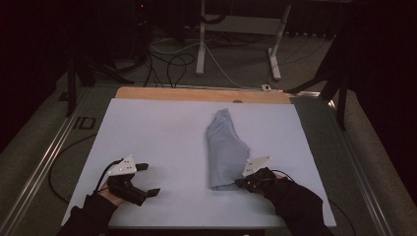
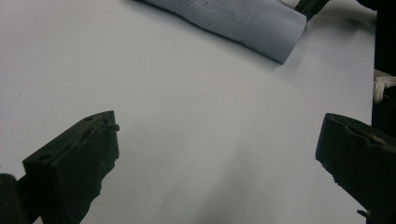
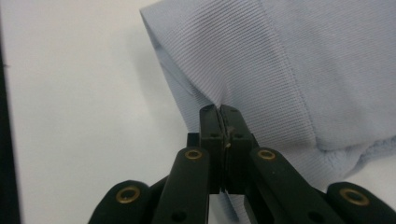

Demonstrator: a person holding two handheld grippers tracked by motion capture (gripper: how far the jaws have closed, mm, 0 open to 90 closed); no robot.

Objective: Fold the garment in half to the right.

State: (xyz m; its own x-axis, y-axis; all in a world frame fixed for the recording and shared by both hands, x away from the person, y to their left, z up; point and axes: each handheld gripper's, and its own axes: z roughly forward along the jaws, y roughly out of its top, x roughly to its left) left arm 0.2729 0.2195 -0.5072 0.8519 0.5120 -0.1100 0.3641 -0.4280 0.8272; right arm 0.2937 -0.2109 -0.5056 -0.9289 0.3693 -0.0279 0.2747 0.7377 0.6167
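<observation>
Presently the right hand-held gripper (image 3: pixel 219 109) pinches only the ribbed hem of the folded blue garment (image 1: pixel 225 147). Such a thin bite may slip, or drag the fold open across the desk (image 1: pixel 157 132), while the left hand-held gripper (image 1: pixel 147 179) rests spread, apart.

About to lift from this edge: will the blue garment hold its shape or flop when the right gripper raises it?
Likely floppy: the garment is soft ribbed knit that puckers where the right gripper pinches its edge. The fold will probably open and hang once lifted. It looks light, so it may drag across the sheet rather than stay put.
</observation>
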